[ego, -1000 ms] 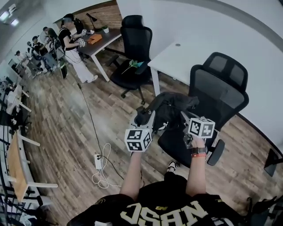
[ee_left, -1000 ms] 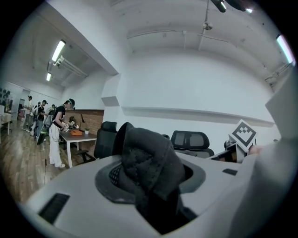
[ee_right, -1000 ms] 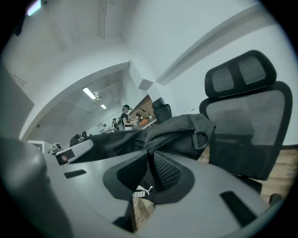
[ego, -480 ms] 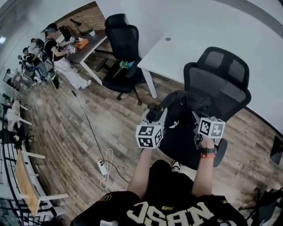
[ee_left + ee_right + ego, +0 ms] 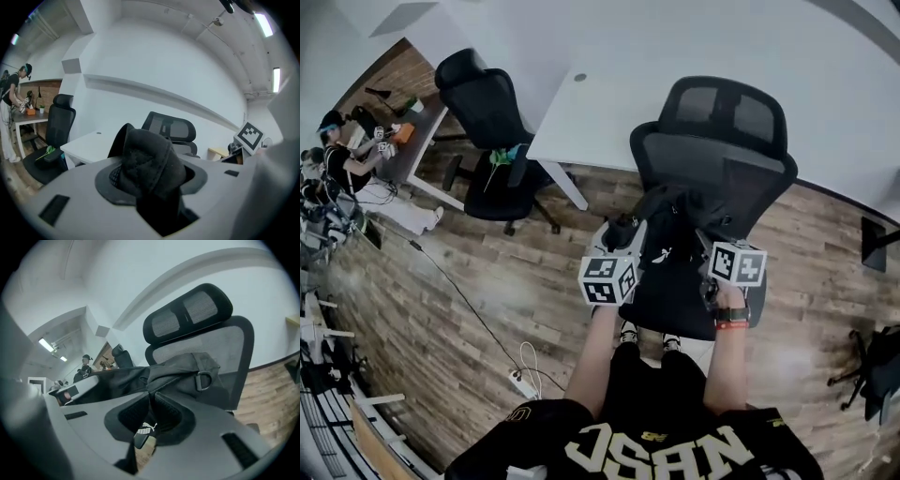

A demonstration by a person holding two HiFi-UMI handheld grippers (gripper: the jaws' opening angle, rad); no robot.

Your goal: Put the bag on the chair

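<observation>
Holding the black bag (image 5: 667, 246) with both tools, I see it hang over the seat of the black office chair (image 5: 727, 155), just in front of the backrest. My left tool (image 5: 153, 182) is clamped on a thick padded fold of the bag. My right tool (image 5: 152, 416) is pinched nearly together on a thin strip of its fabric, beside a logo tag (image 5: 143, 433). Whether the bag's bottom touches the seat I cannot tell. A white worktop (image 5: 600, 108) stands behind the chair.
</observation>
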